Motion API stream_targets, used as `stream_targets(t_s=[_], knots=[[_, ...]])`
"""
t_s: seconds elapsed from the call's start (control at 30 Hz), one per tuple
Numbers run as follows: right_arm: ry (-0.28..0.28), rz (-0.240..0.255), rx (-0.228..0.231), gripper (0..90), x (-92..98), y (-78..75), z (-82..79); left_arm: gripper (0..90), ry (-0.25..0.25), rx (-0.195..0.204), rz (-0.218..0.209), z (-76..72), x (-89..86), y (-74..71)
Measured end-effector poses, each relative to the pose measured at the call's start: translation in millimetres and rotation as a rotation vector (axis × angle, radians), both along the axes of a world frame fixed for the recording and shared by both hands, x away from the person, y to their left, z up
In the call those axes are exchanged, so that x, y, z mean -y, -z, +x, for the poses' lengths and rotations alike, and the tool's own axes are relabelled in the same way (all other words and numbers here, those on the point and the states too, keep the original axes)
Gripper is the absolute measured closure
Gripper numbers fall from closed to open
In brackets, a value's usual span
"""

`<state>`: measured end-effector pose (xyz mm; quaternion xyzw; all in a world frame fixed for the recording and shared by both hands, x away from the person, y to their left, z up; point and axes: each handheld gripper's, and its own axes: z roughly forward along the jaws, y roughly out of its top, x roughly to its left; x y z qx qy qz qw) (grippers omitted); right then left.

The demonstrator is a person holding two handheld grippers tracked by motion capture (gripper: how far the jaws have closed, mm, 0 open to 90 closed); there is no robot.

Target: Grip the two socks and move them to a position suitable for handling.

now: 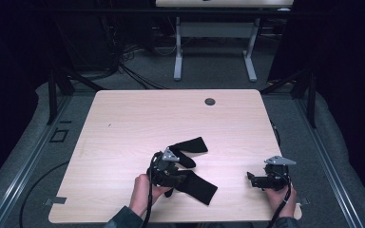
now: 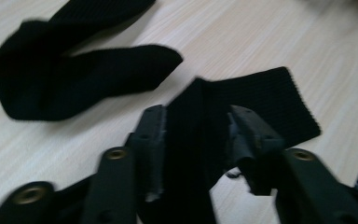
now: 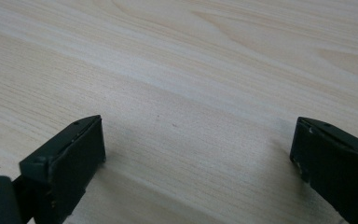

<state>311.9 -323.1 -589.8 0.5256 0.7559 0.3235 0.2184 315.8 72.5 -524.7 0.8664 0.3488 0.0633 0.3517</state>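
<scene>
Table (image 1: 123, 123): pale wood, bare ahead of both grippers apart from the two socks; a small round grommet sits at its far edge.

Near sock (image 1: 197, 186): black ribbed knit, lying flat under and just in front of the left gripper. In the left gripper view its ribbed cuff (image 2: 270, 100) fans out beyond the jaw tips, and a fold of the fabric runs back between them.

Far sock (image 1: 188, 147): also black, bent into a V, just beyond the left gripper's tips and apart from the near sock.

Left gripper (image 1: 167, 167): jaws about half open, straddling the near sock's fold; the pads look to stand off the fabric rather than pinch it, so I'd call it let go, not held.

Right gripper (image 1: 255, 179): jaws wide apart with nothing between them, low over bare wood, well off to the side of both socks.

Step in hand: my guess is that the socks are being laid out or paired, and the near one has been set down.

Next move: probably close on a cuff or toe and bring one sock onto the other; thin cloth means the tips must go right down to the wood.
</scene>
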Motion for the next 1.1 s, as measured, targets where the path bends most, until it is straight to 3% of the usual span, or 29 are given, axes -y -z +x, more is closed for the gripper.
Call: stream_targets(t_s=[0.03,0.1,0.17,0.2,0.23,0.33,0.43,0.5,0.57,0.8,0.9,1.03,1.1], knots=[[0.008,0.002,0.002,3.3,-0.4,0.0,-0.8,40.8,-0.029,0.021,-0.020,-3.7,-11.1,-2.8],[0.012,0.001,0.000,3.5,-0.8,-0.3,-1.0,34.4,-0.036,0.031,-0.027,-5.6,-17.8,-4.9],[0.009,-0.002,-0.020,6.9,-1.7,-3.1,-3.2,33.3,-0.061,0.051,-0.042,-12.6,-35.9,-7.3],[0.009,-0.002,-0.020,6.9,-1.7,-3.1,-3.2,32.0,-0.061,0.051,-0.042,-12.6,-35.9,-7.3],[-0.011,0.052,-0.033,10.3,-3.4,-6.1,-9.1,32.2,-0.073,0.048,-0.045,-17.4,-46.2,-4.9],[-0.027,0.078,-0.033,11.9,-10.1,-12.0,-18.0,31.8,-0.084,0.034,-0.039,-20.3,-55.1,0.4],[-0.089,0.138,-0.055,17.1,-27.7,-26.6,-32.8,32.4,-0.108,-0.004,-0.043,-23.2,-67.4,13.2],[-0.111,0.150,-0.057,21.1,-33.0,-29.8,-36.0,32.3,-0.104,-0.005,-0.041,-25.2,-68.6,16.0],[-0.154,0.174,-0.066,24.8,-51.2,-35.6,-44.3,30.9,-0.079,-0.020,-0.043,-35.5,-68.3,24.1],[-0.238,0.186,-0.108,34.6,-86.0,-33.1,-50.4,29.7,-0.057,-0.007,-0.016,-49.0,-55.4,36.1],[-0.270,0.184,-0.122,40.5,-105.5,-31.6,-47.8,32.9,-0.066,-0.004,-0.003,-47.3,-48.6,40.9],[-0.282,0.172,-0.144,45.7,-115.8,-27.6,-43.1,40.6,-0.069,0.003,0.018,-44.0,-42.7,42.5],[-0.285,0.148,-0.164,52.8,-123.5,-23.2,-39.1,48.2,-0.081,0.004,0.013,-41.9,-41.4,45.1]])
